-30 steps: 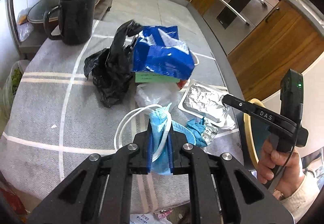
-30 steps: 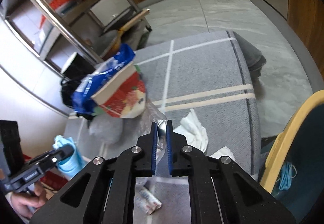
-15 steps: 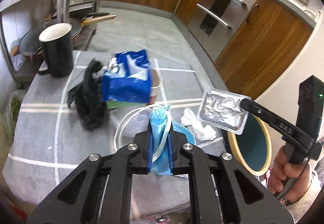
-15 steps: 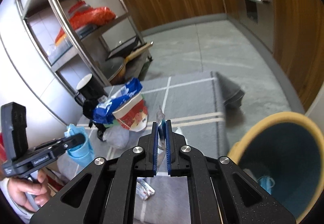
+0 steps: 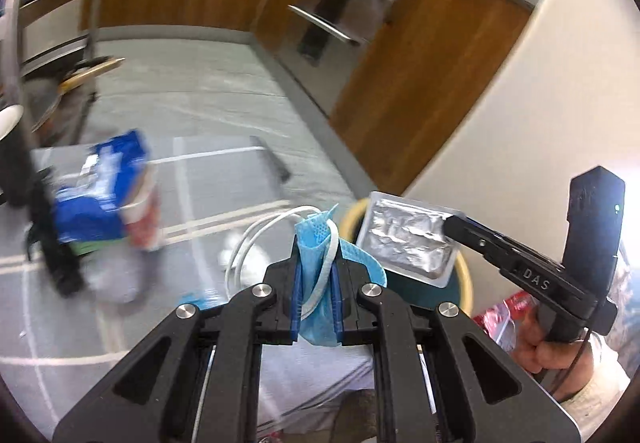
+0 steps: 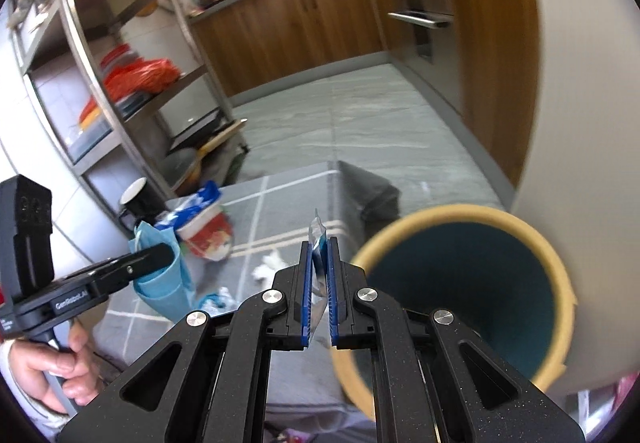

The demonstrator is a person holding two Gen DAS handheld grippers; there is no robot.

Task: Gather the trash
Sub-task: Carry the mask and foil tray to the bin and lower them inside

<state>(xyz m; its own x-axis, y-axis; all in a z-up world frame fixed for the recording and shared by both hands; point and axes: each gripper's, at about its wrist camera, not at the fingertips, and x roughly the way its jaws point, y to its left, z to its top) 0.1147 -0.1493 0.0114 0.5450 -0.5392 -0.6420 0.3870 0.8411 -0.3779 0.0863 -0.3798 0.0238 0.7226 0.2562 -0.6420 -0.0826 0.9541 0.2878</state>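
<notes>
My left gripper is shut on a blue face mask whose white ear loop hangs to the left. Seen from the right wrist, the left gripper carries the mask above the table's near edge. My right gripper is shut on a foil blister tray, seen edge-on. In the left wrist view that foil tray hangs from the right gripper over the trash bin. The bin, tan-rimmed and teal inside, stands just right of the right gripper.
On the grey checked tablecloth lie a blue snack bag on a red cup, a black plastic bag, white tissues and a black mug. A steel shelf rack stands on the left; wooden cabinets behind.
Both grippers rose and swung right toward the bin, carrying the mask and the foil tray off the table. The bin's mouth now fills the right wrist view's right side.
</notes>
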